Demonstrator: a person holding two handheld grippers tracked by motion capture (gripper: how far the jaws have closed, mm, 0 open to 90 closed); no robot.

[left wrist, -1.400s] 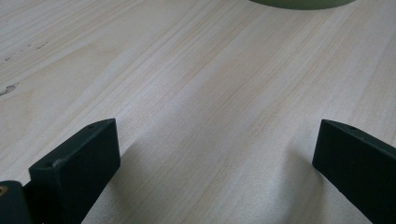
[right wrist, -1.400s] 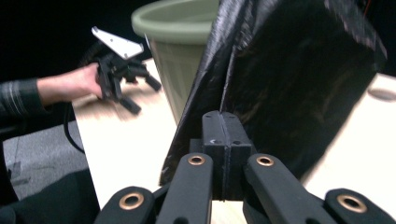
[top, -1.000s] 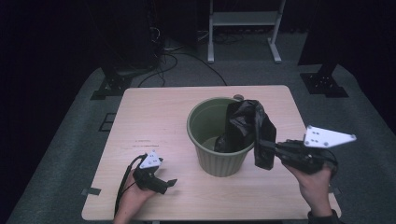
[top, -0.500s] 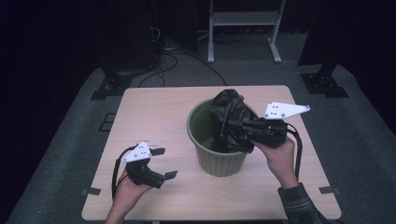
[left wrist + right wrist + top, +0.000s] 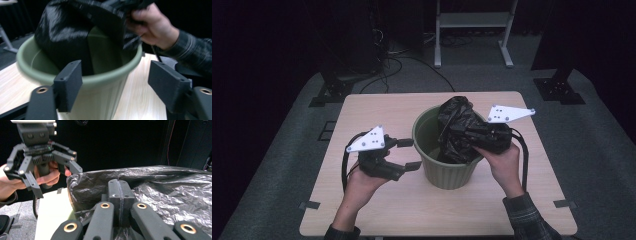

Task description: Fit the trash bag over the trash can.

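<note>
Light wood table (image 5: 377, 210) on grey carpet (image 5: 287, 150), dark room w/ metal stand (image 5: 472, 30) behind. Right gripper (image 5: 452, 131) clamped on black bag (image 5: 457, 117) over green bin (image 5: 447, 170). Left gripper (image 5: 411, 154) jaws apart, just been closing, nothing between them.

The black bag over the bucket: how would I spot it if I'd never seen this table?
On the pale wooden table stands a green bucket. Over its rim hangs the black plastic bag, pinched by the right gripper. It is the sole crinkled, glossy thing there.
</note>
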